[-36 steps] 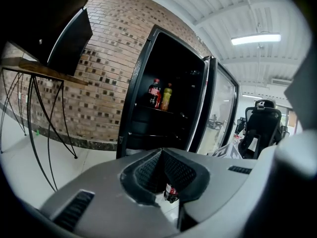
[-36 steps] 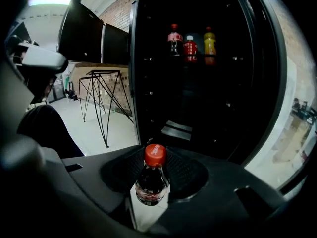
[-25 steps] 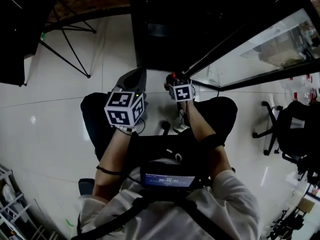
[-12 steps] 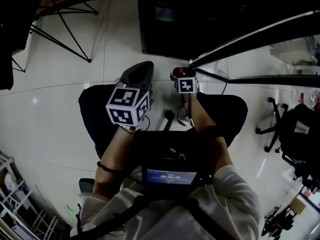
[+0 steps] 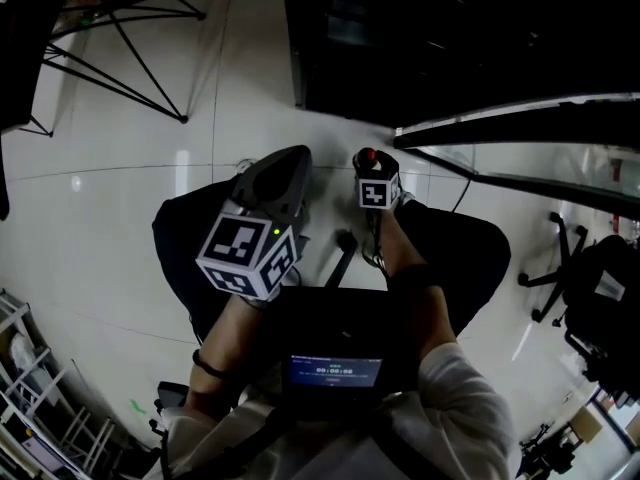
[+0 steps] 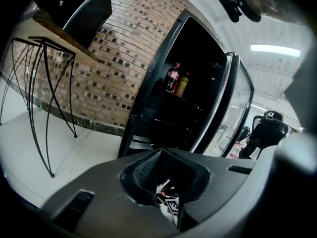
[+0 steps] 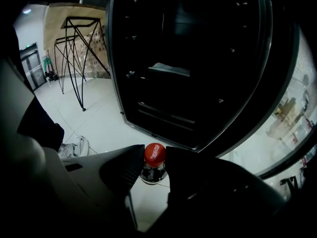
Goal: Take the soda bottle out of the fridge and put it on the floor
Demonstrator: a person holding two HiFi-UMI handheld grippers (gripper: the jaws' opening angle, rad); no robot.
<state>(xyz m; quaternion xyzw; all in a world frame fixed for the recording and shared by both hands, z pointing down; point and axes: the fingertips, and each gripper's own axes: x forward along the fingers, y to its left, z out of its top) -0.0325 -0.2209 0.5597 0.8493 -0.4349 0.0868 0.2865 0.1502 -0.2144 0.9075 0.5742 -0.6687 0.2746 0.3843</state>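
A soda bottle (image 7: 154, 161) with a red cap is clamped by its neck between the jaws of my right gripper (image 7: 154, 166), above the white tiled floor (image 7: 106, 120). The head view shows that red cap (image 5: 366, 155) just ahead of the right gripper (image 5: 370, 168) and its marker cube, in front of the open dark fridge (image 5: 450, 38). My left gripper (image 5: 280, 168) hangs beside it on the left, jaws together and empty. Seen from the left gripper (image 6: 161, 155), the fridge (image 6: 193, 93) still has a red-labelled bottle (image 6: 172, 77) and a yellow one (image 6: 182, 85) on a shelf.
The glass fridge door (image 5: 520, 133) stands swung open to the right. A black wire-legged table (image 5: 120, 58) is at the left against a brick wall (image 6: 114, 68). An office chair (image 5: 560, 258) sits at the right. A shoe (image 7: 74, 147) rests on the floor by my legs.
My right gripper has sunk toward the floor with the bottle in it. The left gripper has dropped a little, and the head view has tipped further over the floor.
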